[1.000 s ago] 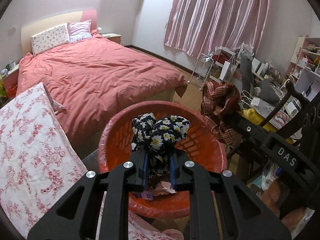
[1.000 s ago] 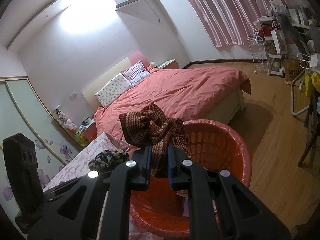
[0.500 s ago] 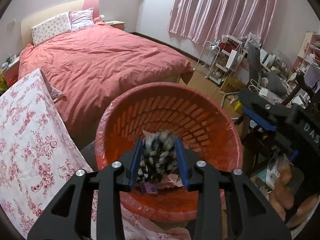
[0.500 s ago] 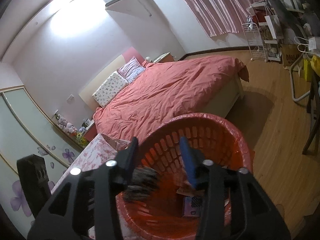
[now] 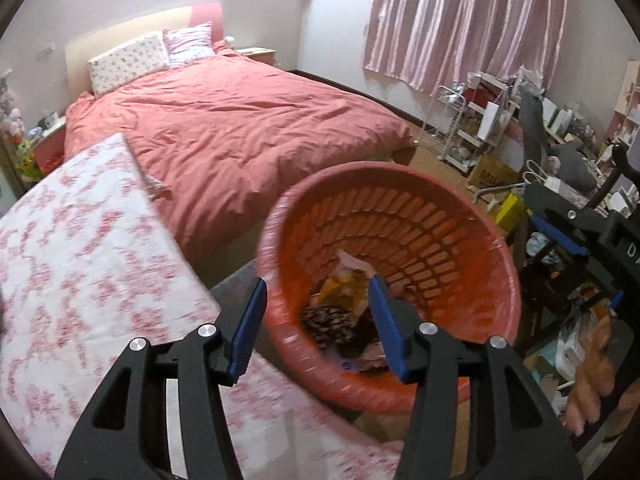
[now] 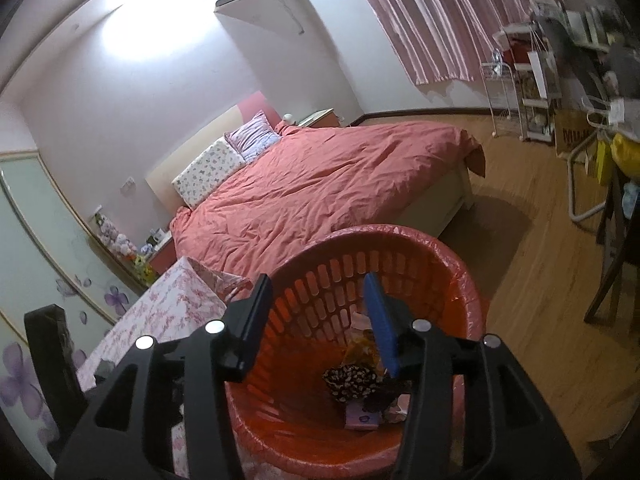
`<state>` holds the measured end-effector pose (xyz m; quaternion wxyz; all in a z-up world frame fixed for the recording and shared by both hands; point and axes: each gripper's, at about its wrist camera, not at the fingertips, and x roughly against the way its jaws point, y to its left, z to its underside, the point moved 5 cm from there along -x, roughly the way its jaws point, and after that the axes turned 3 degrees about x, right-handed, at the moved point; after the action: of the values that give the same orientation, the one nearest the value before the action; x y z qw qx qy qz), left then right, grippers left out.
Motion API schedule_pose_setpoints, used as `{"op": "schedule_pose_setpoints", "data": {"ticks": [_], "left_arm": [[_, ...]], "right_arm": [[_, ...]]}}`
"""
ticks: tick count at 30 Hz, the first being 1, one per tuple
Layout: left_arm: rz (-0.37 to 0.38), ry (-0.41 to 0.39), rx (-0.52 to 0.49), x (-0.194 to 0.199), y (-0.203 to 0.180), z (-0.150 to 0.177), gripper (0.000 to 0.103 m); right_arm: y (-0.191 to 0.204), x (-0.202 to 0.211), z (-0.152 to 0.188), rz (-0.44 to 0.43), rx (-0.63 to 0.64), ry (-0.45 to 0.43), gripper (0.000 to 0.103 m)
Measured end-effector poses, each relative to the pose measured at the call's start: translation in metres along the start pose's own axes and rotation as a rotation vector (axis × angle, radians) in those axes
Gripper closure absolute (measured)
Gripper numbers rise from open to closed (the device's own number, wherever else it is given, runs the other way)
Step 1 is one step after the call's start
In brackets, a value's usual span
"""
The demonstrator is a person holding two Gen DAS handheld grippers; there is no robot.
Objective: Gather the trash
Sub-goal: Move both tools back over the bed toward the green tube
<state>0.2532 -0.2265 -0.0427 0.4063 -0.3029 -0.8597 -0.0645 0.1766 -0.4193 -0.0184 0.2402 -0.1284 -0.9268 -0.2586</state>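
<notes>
From where I sit, the floral cloth bundle [image 6: 351, 381] lies at the bottom of the orange basket [image 6: 460, 280], with a darker checked rag [image 6: 386, 396] touching it at four o'clock and paper scraps [image 5: 346, 286] behind at twelve. My left gripper [image 5: 318, 322] has just been opening and holds nothing; its fingers [image 5: 250, 326] stand released over the near rim. My right gripper [image 6: 320, 316] likewise hangs empty and spread. I judge this drop done. Left of the basket, at nine o'clock, the flowered desk [image 5: 80, 248] shows nothing more to collect.
</notes>
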Motion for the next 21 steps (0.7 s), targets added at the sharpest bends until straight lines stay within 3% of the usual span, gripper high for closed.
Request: {"op": "schedule_pose_setpoints", "data": {"ticks": [9,21], "left_arm": [[-0.133,-0.055,0.092,0.045,0.079,0.012,0.048],[-0.403,-0.136,0.343,0.141,0.234,0.069,0.046]], "right_arm": [[0.066,0.009,0.013,-0.027,0.187,0.005,0.051],[0.242,0.0,0.104,-0.294,0.501,0.168,0.05]]}}
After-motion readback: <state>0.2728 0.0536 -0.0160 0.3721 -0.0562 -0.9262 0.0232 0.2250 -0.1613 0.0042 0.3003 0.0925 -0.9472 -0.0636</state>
